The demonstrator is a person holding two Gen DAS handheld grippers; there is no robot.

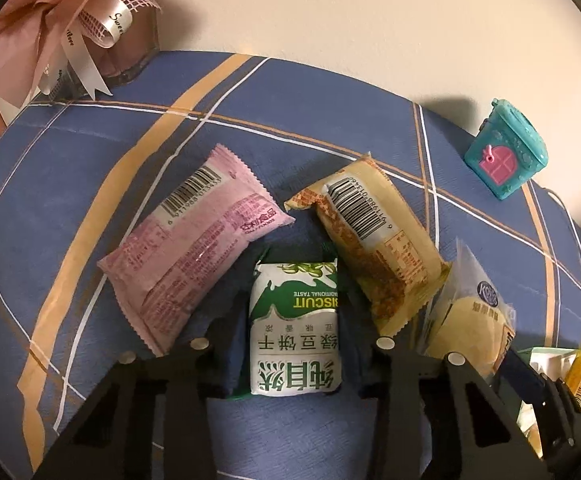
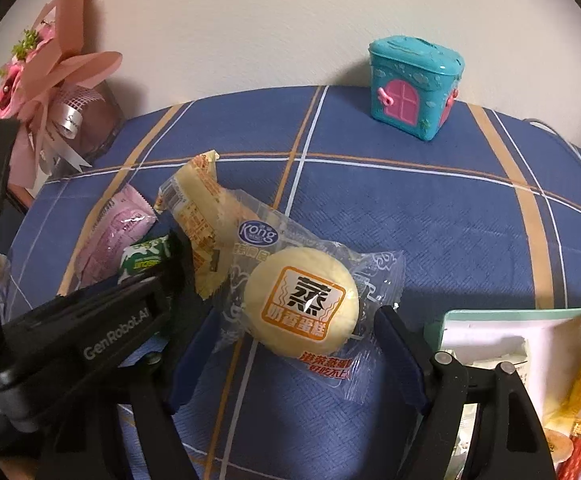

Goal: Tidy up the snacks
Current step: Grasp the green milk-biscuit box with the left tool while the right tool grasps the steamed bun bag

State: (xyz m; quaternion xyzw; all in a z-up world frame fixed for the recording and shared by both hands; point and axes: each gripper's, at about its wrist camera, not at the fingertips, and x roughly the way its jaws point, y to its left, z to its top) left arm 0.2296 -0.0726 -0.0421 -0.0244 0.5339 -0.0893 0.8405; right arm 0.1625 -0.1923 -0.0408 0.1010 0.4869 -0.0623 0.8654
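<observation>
The organizing looks only begun: four snacks lie loose on the blue checked cloth (image 1: 90,152), and the tray (image 2: 490,316) at 4 o'clock in the right wrist view already holds some packets, though I cannot tell how many. In the left wrist view, the green biscuit pack (image 1: 296,328) stands between the fingers of the left gripper (image 1: 292,344); the jaws are narrow and the dark pads seem to press both its long sides, so I judge it is pinched. The pink pack (image 1: 186,256) lies at 10 o'clock from it, and the yellow pack (image 1: 382,248) at 2 o'clock, both close but not held. In the right wrist view, the round cake (image 2: 302,308) in its clear wrapper lies between the fingers of the right gripper (image 2: 294,344). These jaws are spread, with a gap on each side of the cake, though the wrapper edge nearly meets the right pad. The cake is not yet gripped. All four snacks are left to go to the tray, I think.
</observation>
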